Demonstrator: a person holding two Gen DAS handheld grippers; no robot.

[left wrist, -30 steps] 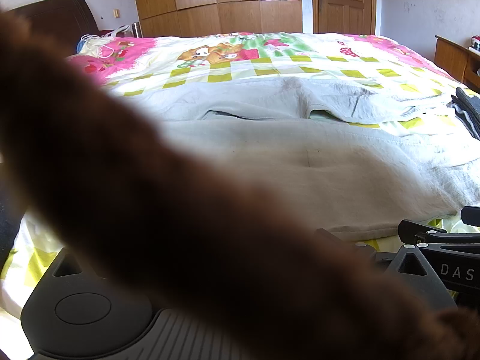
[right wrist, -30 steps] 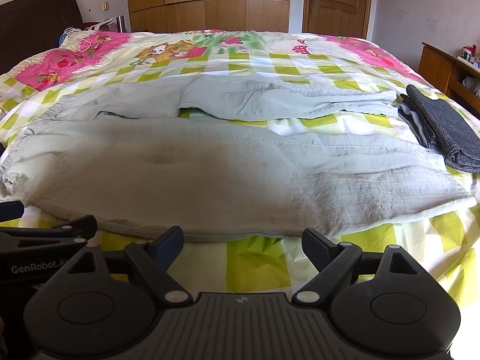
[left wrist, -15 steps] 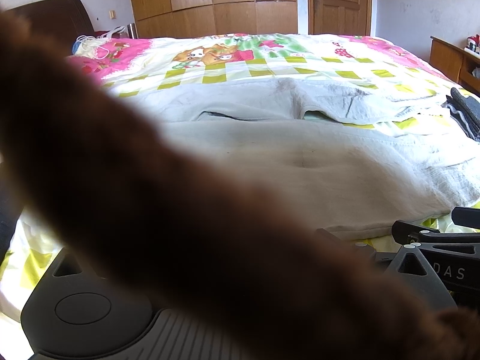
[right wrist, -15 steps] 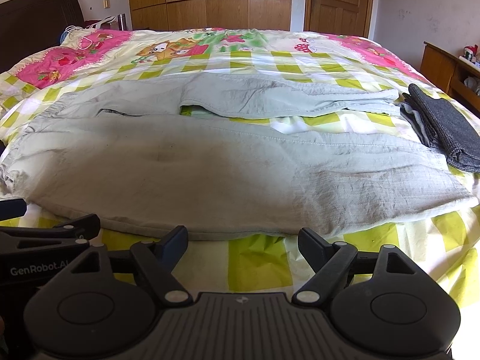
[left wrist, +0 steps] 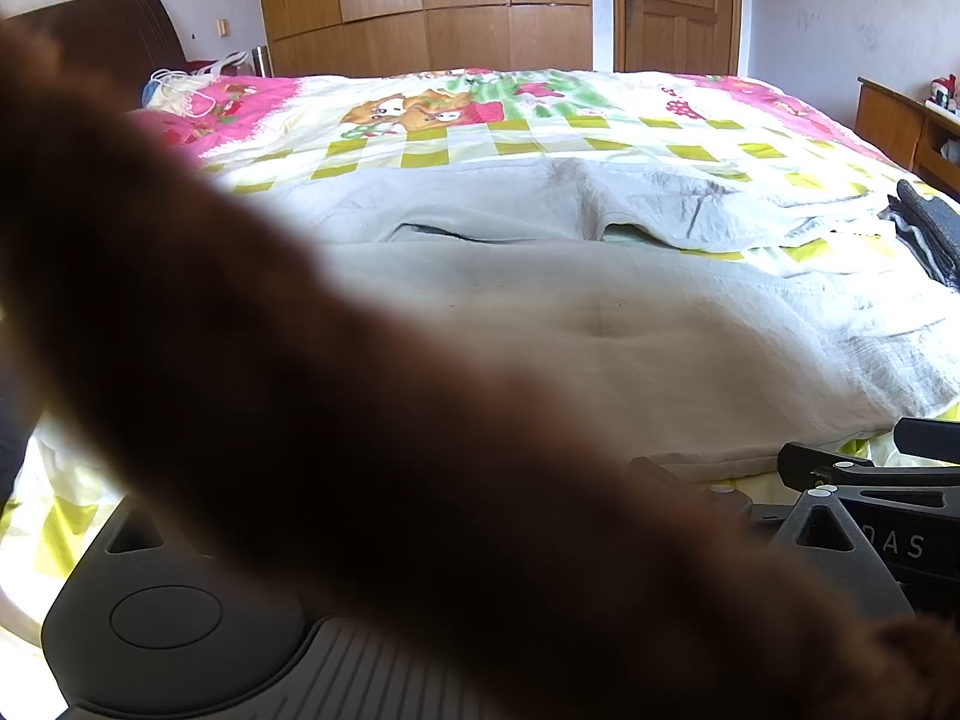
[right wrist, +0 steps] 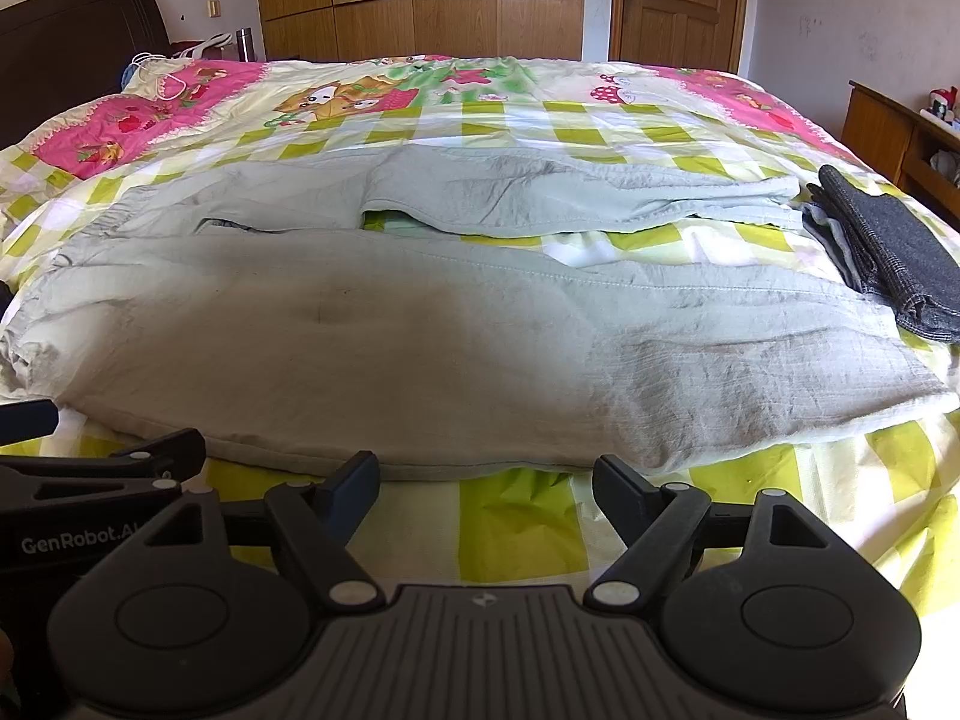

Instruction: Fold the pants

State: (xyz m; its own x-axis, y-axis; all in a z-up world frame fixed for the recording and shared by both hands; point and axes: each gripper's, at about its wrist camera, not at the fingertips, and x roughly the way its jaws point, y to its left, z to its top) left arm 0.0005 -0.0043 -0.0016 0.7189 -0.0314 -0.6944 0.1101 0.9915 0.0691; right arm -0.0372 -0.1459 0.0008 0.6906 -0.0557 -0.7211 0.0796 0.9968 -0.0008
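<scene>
We see a wide bed covered by a sheet checked in yellow-green and white, with pink cartoon panels toward its far end. Spread across the near half lies a pair of pale grey-green pants, waistband to the left, the two legs running to the right with a strip of sheet showing between them. Just beside the far leg's end, at the bed's right edge, rests a folded dark grey garment. At the far left corner lies a pink pillow with a small tangle of white cord behind it.
</scene>
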